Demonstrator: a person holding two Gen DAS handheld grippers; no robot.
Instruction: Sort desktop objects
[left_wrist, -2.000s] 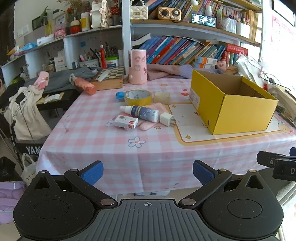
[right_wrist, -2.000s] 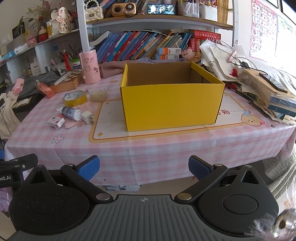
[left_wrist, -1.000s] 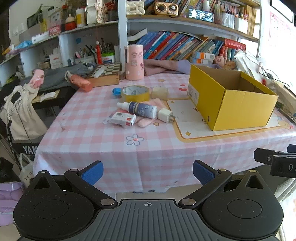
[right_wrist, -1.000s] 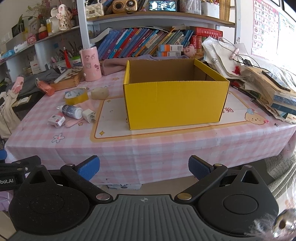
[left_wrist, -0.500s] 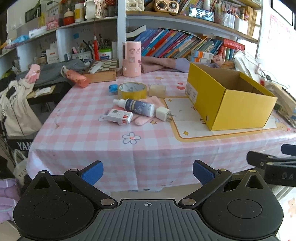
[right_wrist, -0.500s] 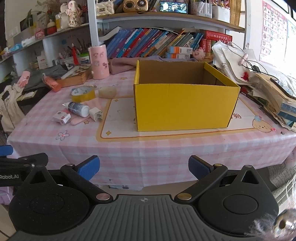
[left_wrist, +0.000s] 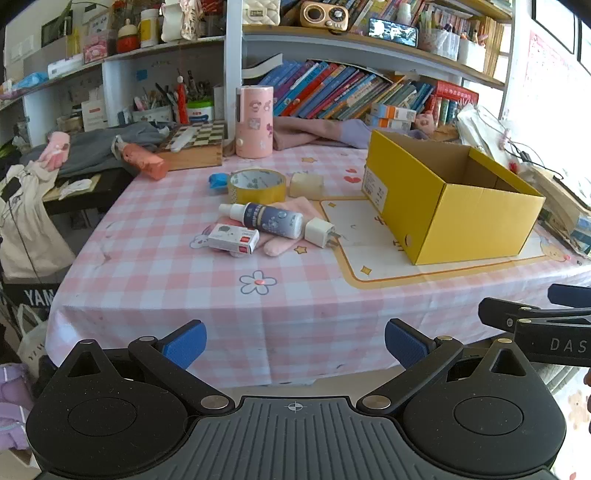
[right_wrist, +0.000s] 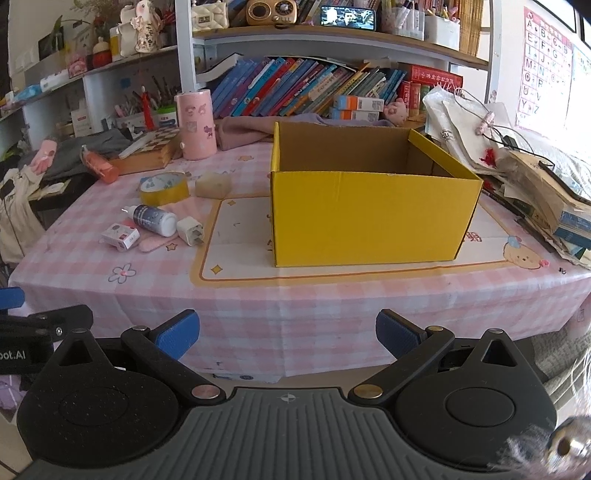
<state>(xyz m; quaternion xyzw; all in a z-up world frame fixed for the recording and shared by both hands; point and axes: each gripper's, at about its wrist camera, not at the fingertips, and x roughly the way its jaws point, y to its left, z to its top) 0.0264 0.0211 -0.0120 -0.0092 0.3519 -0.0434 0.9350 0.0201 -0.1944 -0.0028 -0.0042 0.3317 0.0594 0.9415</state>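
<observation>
An open yellow cardboard box (left_wrist: 454, 218) (right_wrist: 369, 218) stands on the pink checked table, its inside looks empty. Left of it lie a white spray bottle (left_wrist: 266, 220) (right_wrist: 153, 219), a small white and red box (left_wrist: 232, 239) (right_wrist: 120, 236), a white charger plug (left_wrist: 319, 232) (right_wrist: 189, 230), a yellow tape roll (left_wrist: 256, 185) (right_wrist: 164, 189), a pale block (left_wrist: 306, 185) (right_wrist: 213, 186) and a pink cloth (left_wrist: 286, 242). My left gripper (left_wrist: 294, 341) is open and empty in front of the table's near edge. My right gripper (right_wrist: 288, 332) is open and empty there too.
A pink cylinder (left_wrist: 254, 122), a chessboard box (left_wrist: 195, 144) and an orange bottle (left_wrist: 144, 162) stand at the table's back. Shelves of books (right_wrist: 314, 88) rise behind. Stacked papers and books (right_wrist: 535, 184) lie right of the box. Bags hang at the left (left_wrist: 22, 221).
Both grippers have moved a little closer to the table and the views have shifted slightly; both stay open. Nothing on the table has moved.
</observation>
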